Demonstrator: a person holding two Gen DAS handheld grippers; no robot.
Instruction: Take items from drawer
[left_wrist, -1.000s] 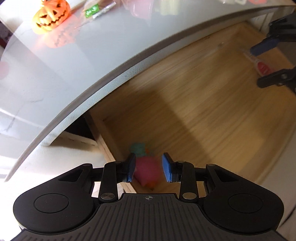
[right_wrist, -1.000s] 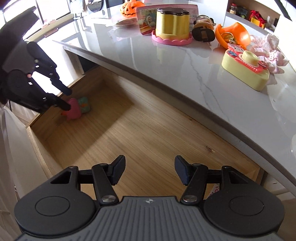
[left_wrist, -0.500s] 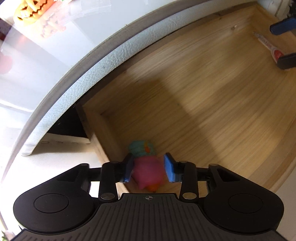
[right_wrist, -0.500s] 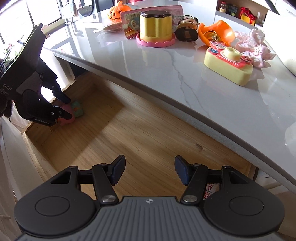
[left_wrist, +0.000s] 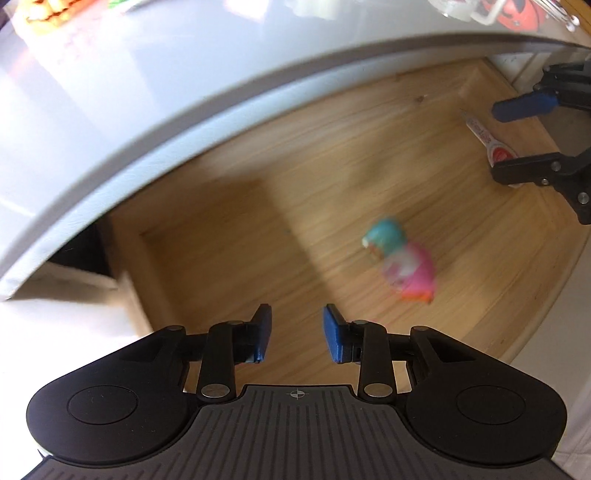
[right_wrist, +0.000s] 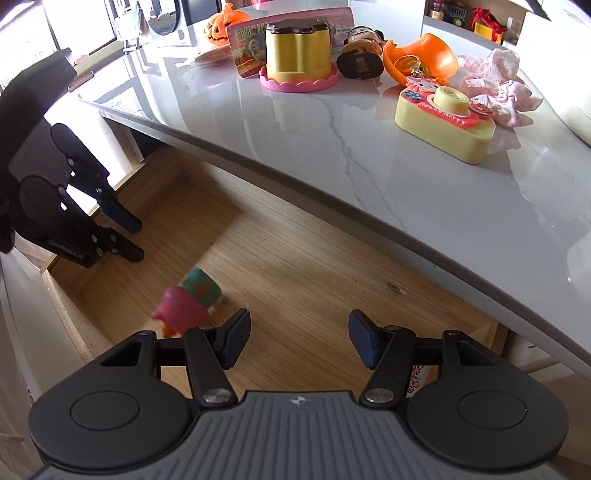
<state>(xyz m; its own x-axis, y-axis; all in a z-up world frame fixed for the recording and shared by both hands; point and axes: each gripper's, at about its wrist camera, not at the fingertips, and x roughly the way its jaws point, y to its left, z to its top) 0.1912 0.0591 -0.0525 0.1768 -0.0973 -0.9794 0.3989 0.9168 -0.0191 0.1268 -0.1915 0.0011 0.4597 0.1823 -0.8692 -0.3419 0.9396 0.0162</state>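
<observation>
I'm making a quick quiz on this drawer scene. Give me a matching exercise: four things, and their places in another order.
Things:
1. pink and teal toy
2. tube
3. yellow toy camera
4. left tool

Places:
a. on the marble counter
b. over the drawer's left end, holding nothing
c. loose on the drawer floor, mid-drawer
d. at the drawer's right end, by the right tool

Pairs: 1-c, 2-d, 3-a, 4-b

pink-and-teal toy (left_wrist: 402, 264), white-marbled counter (right_wrist: 369, 155)
</observation>
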